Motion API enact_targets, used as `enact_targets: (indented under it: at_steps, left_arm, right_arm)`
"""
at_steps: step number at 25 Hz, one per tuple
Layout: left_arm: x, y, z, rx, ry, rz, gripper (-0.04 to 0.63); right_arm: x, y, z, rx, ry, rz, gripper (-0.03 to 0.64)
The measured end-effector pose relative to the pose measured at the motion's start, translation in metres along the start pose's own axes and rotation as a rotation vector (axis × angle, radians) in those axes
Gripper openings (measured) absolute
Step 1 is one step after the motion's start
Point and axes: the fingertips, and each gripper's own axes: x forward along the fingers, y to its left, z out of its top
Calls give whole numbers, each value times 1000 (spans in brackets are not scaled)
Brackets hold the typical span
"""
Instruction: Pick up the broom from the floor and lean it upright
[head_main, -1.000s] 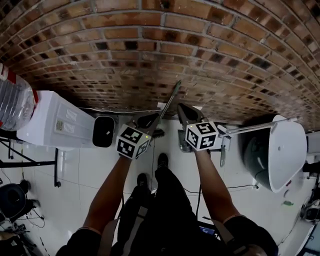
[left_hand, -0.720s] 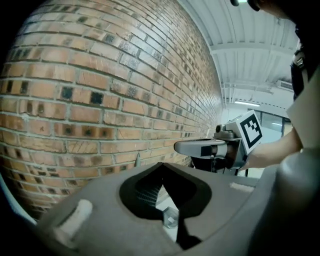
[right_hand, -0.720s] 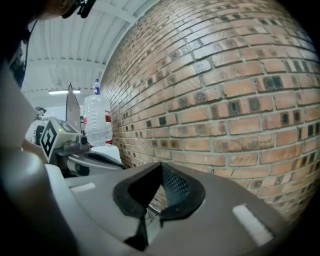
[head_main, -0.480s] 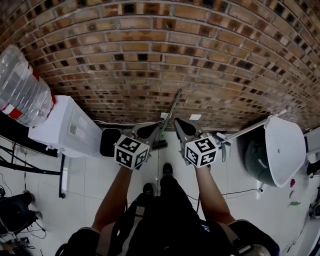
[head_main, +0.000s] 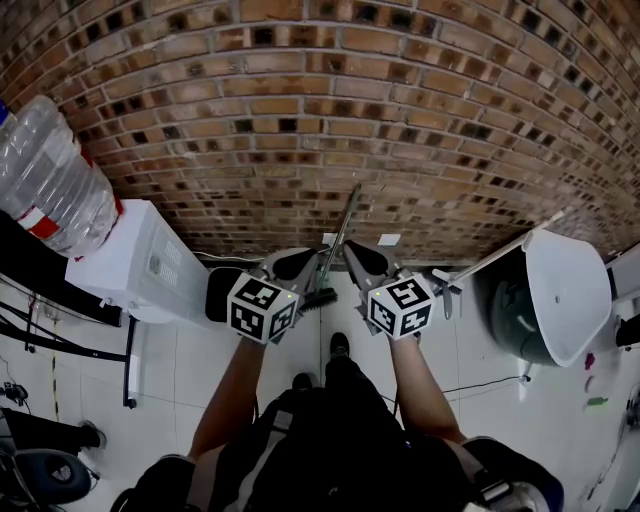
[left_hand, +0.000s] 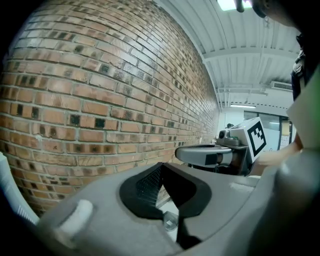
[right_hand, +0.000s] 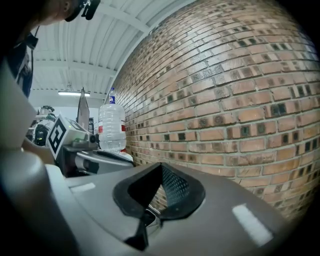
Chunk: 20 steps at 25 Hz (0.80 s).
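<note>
**Grippers.** The left gripper (head_main: 306, 258) and the right gripper (head_main: 352, 252) are both found clenched. In each gripper view the black ribbed pads meet at their tips, and nothing is seen gripped between them. Both are held out roughly level towards the red-brown brick wall (head_main: 330, 100).

**Task object.** The grey, thin-handled broom (head_main: 340, 235) is no longer lying on the white tiled floor (head_main: 180, 350). It is found standing on its dark brush head (head_main: 318, 296) close to the foot of the wall, with the top of the handle laid against the bricks.

**Governing relation.** In the head view the handle passes up through the gap between the two grippers. Its long axis runs steeply upward and slants a little towards the right-hand side, across the line along which the jaws point. The left gripper is set just beside the handle on one side and the right gripper just beside it on the other. Neither can be called clearly nearer. Whether either casing touches the handle cannot be told.

**Assessment.** The leaning step is judged complete. Any withdrawal is best made straight back, since a sideways brush from either gripper could tip the broom along the wall.
</note>
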Motion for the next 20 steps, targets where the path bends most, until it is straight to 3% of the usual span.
enact_targets:
  at_steps: [20]
  left_arm:
    - [4,5,12,9,-17,-10,0]
  right_arm:
    - [4,-4,13,-6,-24,-15,2]
